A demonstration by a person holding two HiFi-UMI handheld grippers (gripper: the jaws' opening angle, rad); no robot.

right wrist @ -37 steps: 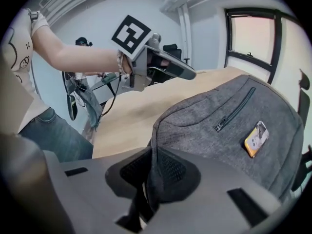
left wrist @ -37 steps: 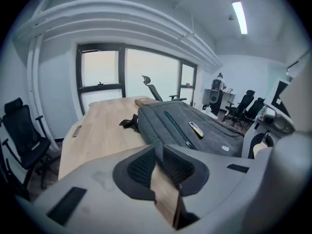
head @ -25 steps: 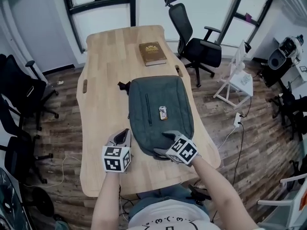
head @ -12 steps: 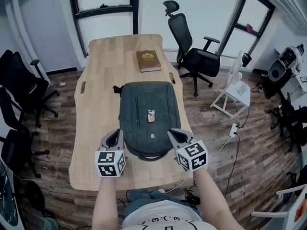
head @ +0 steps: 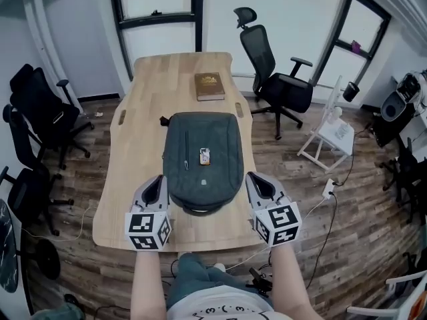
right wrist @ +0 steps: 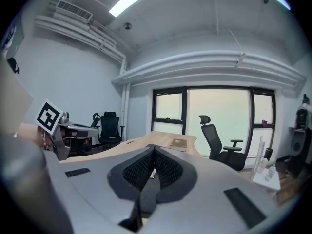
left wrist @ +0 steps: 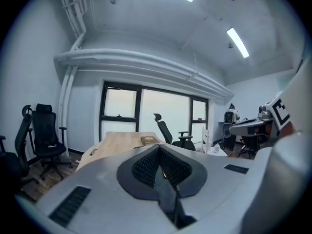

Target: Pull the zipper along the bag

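A grey-green backpack [head: 200, 155] lies flat in the middle of the wooden table [head: 143, 112], with a short zipper line [head: 186, 153] and a small light tag [head: 204, 155] on its front. My left gripper [head: 157, 182] hangs beside the bag's near left corner, apart from it, jaws together and empty. My right gripper [head: 257, 180] is level with it at the bag's near right corner, also shut on nothing. In the left gripper view the left gripper [left wrist: 160, 152] points across the table with its pads meeting. The right gripper [right wrist: 155, 155] shows the same in the right gripper view.
A brown book [head: 209, 85] lies at the table's far end. A black office chair [head: 273, 72] stands at the back right, more black chairs [head: 40, 112] at the left. A white rack [head: 333, 129] and cables are on the floor to the right.
Both grippers have lifted and drawn back from the bag toward the table's near edge. The right gripper, earlier at the bag's near right corner, has come off it.
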